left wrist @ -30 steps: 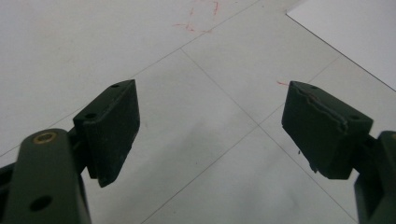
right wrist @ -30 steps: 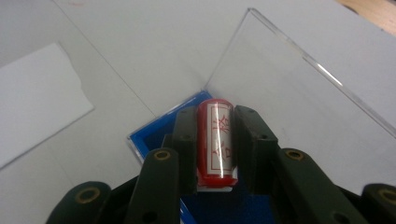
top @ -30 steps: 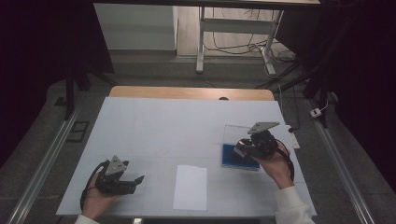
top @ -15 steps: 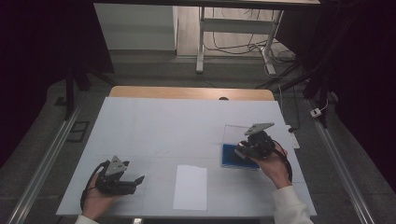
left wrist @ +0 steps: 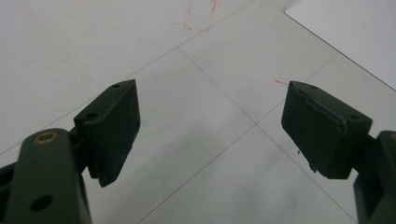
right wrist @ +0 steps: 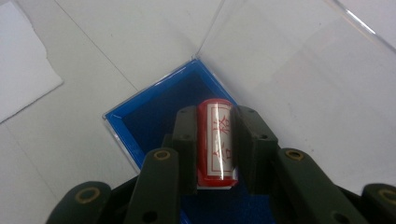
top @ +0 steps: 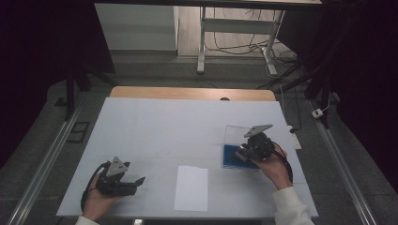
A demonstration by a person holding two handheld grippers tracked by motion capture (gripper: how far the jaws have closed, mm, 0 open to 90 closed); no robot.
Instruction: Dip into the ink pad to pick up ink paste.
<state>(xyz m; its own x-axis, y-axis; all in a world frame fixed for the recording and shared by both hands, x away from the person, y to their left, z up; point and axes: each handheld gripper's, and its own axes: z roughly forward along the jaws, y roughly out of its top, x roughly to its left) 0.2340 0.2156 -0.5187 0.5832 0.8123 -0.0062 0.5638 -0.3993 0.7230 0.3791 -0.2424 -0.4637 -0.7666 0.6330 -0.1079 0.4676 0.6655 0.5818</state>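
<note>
My right tool is clamped on a small red cylinder, one black jaw against each side of it. The cylinder bears a white label with red characters and lies lengthwise between the jaws, its far end pointing toward 12 o'clock in the right gripper view. It hangs over a blue-lined tray, a shallow box with a clear plastic lid standing open from its far edge toward 1 o'clock. Whether the cylinder touches the blue lining or sits just above it I cannot tell, since the jaws hide its underside.

In the high view my right tool is at about 4 o'clock on the white worktop, with the blue tray just under its tip and the clear lid rising behind it. My right hand holds the tool body from the near side.

A white sheet of paper lies flat near the near edge of the worktop, around 6 o'clock, well apart from the tray. In the right gripper view a corner of the paper shows at 10 o'clock.

My left tool is at about 7 o'clock, held low over the worktop in my left hand. In the left gripper view its jaws stand wide apart with bare worktop between them, and a corner of the paper lies at 2 o'clock.
</note>
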